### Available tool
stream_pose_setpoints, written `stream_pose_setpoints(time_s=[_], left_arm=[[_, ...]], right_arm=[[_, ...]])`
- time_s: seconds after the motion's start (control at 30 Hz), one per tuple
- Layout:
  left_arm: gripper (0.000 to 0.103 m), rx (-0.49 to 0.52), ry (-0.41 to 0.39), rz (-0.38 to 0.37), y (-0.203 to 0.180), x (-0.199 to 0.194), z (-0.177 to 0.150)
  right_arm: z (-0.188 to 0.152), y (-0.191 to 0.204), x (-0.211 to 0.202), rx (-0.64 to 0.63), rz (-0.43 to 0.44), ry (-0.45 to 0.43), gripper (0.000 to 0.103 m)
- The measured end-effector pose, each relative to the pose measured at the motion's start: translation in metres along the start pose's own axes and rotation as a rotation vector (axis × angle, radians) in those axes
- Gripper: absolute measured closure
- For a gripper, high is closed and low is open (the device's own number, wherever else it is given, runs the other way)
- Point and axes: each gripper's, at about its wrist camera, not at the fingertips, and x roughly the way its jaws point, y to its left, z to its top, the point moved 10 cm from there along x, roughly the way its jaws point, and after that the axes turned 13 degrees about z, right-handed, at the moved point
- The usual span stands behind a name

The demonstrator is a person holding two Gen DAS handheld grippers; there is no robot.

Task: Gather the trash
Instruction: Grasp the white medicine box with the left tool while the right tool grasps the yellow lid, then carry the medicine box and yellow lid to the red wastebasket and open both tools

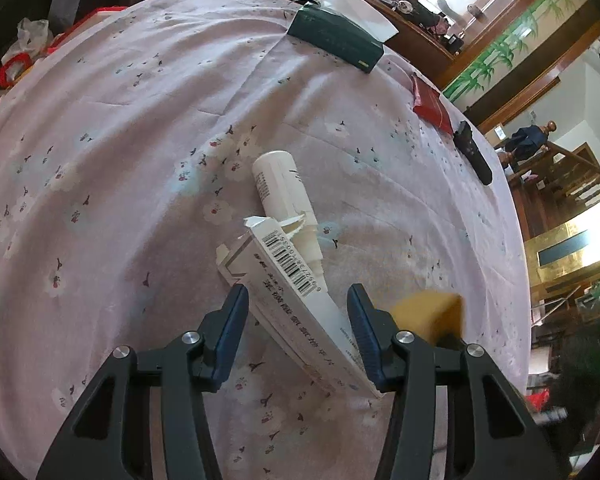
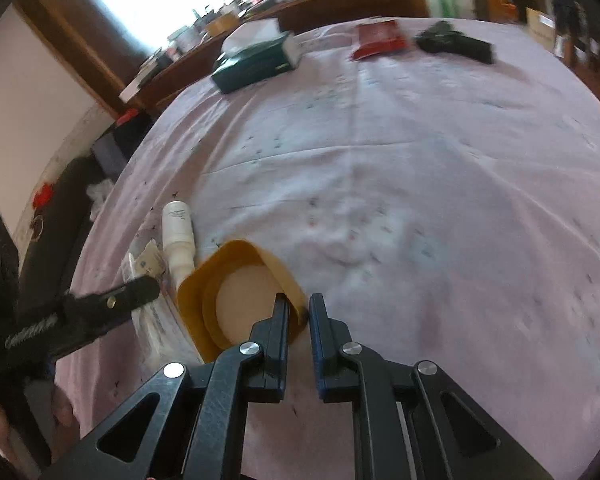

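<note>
Left wrist view: left gripper (image 1: 296, 294) half open, straddling a torn white carton (image 1: 288, 280), pads not clearly pressing it; white bottle (image 1: 280, 188) lying just beyond, touching the carton. Right wrist view: right gripper (image 2: 299, 304) clamped tight on the rim of a yellow paper tray (image 2: 204, 296), just beside carton and bottle. Beyond, across flowered pink tablecloth (image 1: 120, 140): green box (image 1: 336, 38), red packet (image 1: 430, 104), black remote (image 1: 474, 152). Wooden furniture behind.
</note>
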Motion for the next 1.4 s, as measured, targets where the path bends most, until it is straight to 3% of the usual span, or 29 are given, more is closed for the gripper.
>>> stream_pose_setpoints(time_s=[0.17,0.3,0.5,0.77,1.07,1.4], left_arm=[[0.057,0.045,0.032,0.007,-0.006,0.003,-0.015],[0.087,0.065,0.045,-0.009,-0.005,-0.004,-0.030],[0.091,0.100,-0.006,-0.034,-0.014,-0.026,-0.053],[0.091,0.281,-0.122,-0.126,-0.082,-0.098,-0.115],[0.091,0.514,-0.228,-0.288,-0.185,-0.179,-0.200],[0.091,0.673,-0.280,-0.392,-0.259,-0.221,-0.272]], right_arm=[[-0.011,0.003,-0.043,-0.009,-0.010,-0.093,0.093],[-0.021,0.007,-0.073,-0.018,-0.012,-0.165,0.093],[-0.041,0.007,-0.122,0.009,0.012,-0.264,0.093],[-0.076,-0.011,-0.211,0.055,-0.031,-0.423,0.093],[-0.133,-0.044,-0.335,0.101,-0.185,-0.598,0.093],[-0.175,-0.065,-0.439,0.145,-0.305,-0.741,0.093]])
